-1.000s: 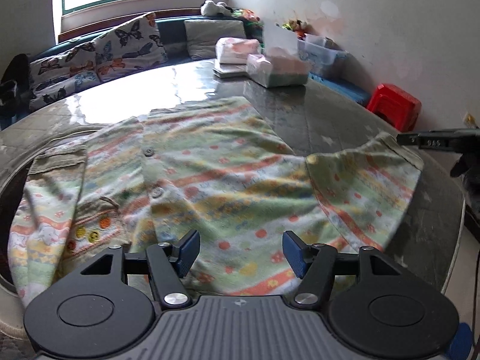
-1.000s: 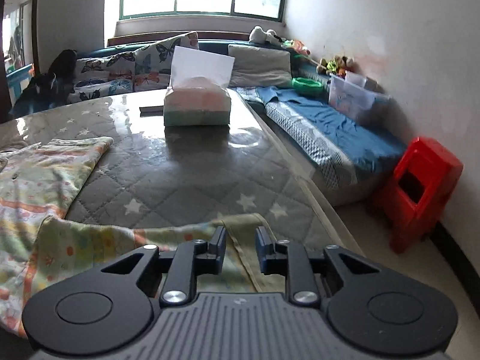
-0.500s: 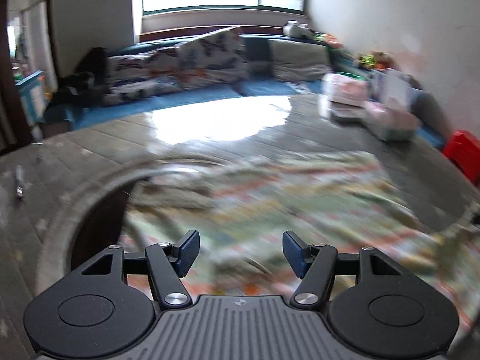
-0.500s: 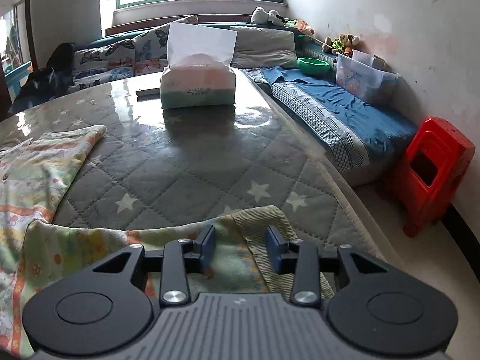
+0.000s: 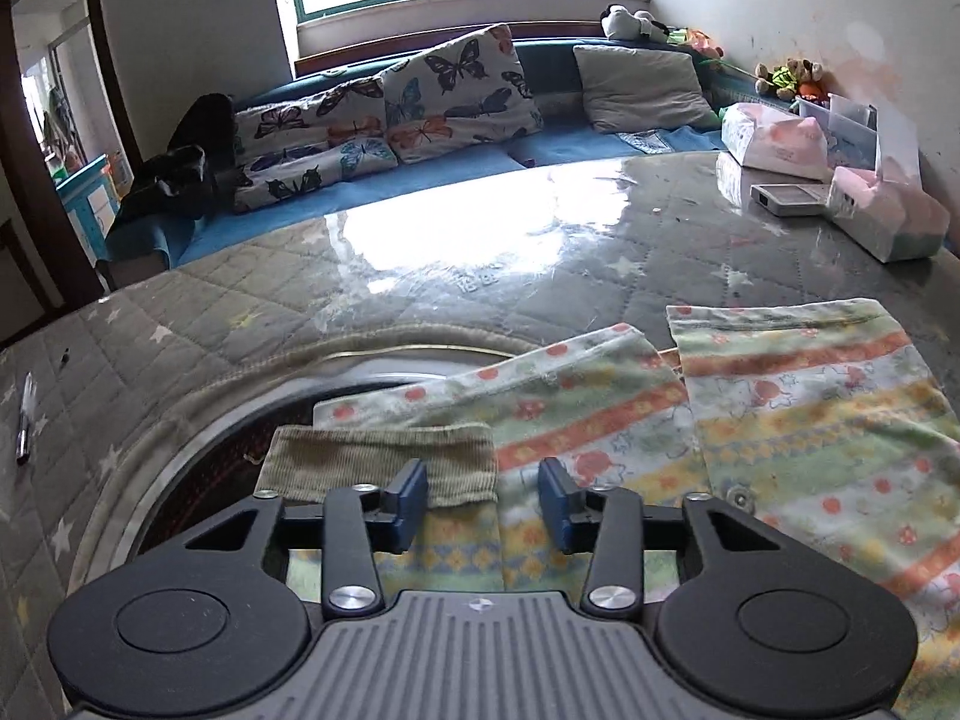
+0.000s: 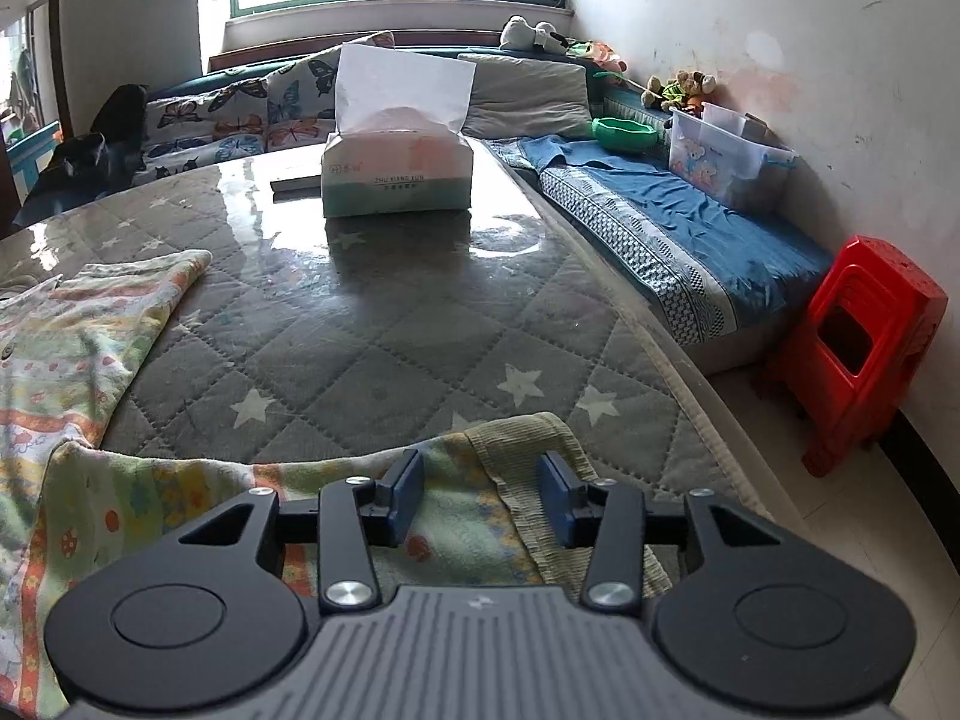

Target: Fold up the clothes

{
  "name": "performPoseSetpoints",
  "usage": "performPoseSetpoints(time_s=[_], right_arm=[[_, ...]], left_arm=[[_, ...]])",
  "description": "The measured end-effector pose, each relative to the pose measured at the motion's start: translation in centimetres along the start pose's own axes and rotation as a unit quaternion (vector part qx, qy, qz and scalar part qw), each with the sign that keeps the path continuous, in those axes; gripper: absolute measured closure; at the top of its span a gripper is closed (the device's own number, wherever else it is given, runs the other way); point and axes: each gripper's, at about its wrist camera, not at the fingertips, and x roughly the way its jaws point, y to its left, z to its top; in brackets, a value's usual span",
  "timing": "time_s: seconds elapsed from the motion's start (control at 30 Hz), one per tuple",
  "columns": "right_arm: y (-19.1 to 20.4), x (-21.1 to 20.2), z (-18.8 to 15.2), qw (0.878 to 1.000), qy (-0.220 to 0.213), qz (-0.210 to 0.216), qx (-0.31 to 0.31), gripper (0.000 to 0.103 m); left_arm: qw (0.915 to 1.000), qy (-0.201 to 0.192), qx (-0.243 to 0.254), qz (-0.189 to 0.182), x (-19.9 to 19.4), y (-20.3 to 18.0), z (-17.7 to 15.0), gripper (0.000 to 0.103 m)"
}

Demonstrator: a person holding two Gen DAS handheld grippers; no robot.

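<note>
A child's striped, printed garment (image 5: 798,420) lies spread on the quilted grey table (image 5: 480,276). In the left wrist view its left sleeve (image 5: 570,396) ends in a ribbed olive cuff (image 5: 384,462) hanging over the table's round edge. My left gripper (image 5: 483,504) is open, just above the sleeve beside that cuff. In the right wrist view the garment (image 6: 66,360) lies at left, and its right sleeve with a ribbed cuff (image 6: 528,468) lies under my right gripper (image 6: 480,492), which is open with its jaws either side of the cuff.
A tissue pack (image 6: 396,168) stands mid-table; another tissue pack (image 5: 888,222), a wrapped pack (image 5: 774,138) and a small flat box (image 5: 786,198) stand at the far right. A pen (image 5: 24,426) lies at left. A red stool (image 6: 864,348) stands beside the bench sofa (image 6: 678,240).
My left gripper has swung from the garment's body over to its left sleeve and cuff. My right gripper has opened wider over the right cuff.
</note>
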Motion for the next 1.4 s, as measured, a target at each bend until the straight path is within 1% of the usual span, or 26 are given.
performPoseSetpoints(time_s=[0.03, 0.1, 0.17, 0.23, 0.3, 0.43, 0.6, 0.77, 0.9, 0.97, 1.07, 1.17, 1.3, 1.4], right_arm=[[0.0, 0.0, 0.0, 1.000, 0.000, 0.000, 0.000, 0.058], [0.1, 0.1, 0.1, 1.000, -0.001, 0.000, 0.000, 0.058], [0.2, 0.2, 0.1, 1.000, -0.001, 0.000, -0.002, 0.058], [0.3, 0.2, 0.2, 1.000, -0.002, -0.002, -0.007, 0.058], [0.5, 0.0, 0.3, 1.000, -0.004, -0.003, -0.012, 0.057], [1.2, -0.7, 0.2, 1.000, -0.012, 0.004, -0.021, 0.056], [2.1, -1.8, -0.1, 0.999, -0.022, 0.013, -0.033, 0.054], [2.8, -2.5, -0.3, 0.999, -0.023, 0.019, -0.043, 0.052], [3.1, -2.7, -0.6, 0.998, -0.019, 0.019, -0.049, 0.051], [3.2, -2.9, -0.8, 0.998, -0.018, 0.020, -0.054, 0.048], [3.4, -2.7, -0.9, 0.998, -0.012, 0.019, -0.059, 0.047], [3.6, -2.0, -1.1, 0.998, -0.006, 0.020, -0.058, 0.047], [3.7, -1.3, -1.0, 0.999, -0.003, 0.025, -0.048, 0.047], [3.9, -0.8, -0.7, 0.999, -0.003, 0.034, -0.039, 0.047]], left_arm=[[1.0000, -0.001, 0.003, 0.002, 0.0, 0.0, 0.0, 0.077], [0.9999, -0.004, 0.008, 0.005, 0.1, 0.0, 0.0, 0.091], [0.9999, -0.005, -0.013, -0.008, -0.1, 1.1, 0.1, 0.098], [0.9993, -0.012, -0.034, -0.006, -0.9, 2.4, 0.2, 0.099], [0.9984, -0.027, -0.049, 0.002, -2.3, 3.6, 0.3, 0.099], [0.9935, -0.063, -0.093, 0.019, -6.4, 7.0, -0.5, 0.099], [0.9824, -0.091, -0.156, 0.047, -11.7, 12.3, -2.9, 0.100], [0.9713, -0.104, -0.187, 0.103, -15.8, 16.8, -6.6, 0.100], [0.9661, -0.084, -0.201, 0.139, -17.1, 19.3, -9.9, 0.100], [0.9667, -0.070, -0.194, 0.151, -17.2, 19.8, -11.4, 0.100], [0.9669, -0.047, -0.185, 0.169, -17.1, 20.3, -13.6, 0.100], [0.9638, -0.037, -0.196, 0.178, -16.4, 20.6, -14.9, 0.100], [0.9613, -0.032, -0.196, 0.191, -15.8, 20.7, -15.7, 0.100], [0.9571, -0.027, -0.207, 0.201, -15.6, 21.2, -16.2, 0.100]])
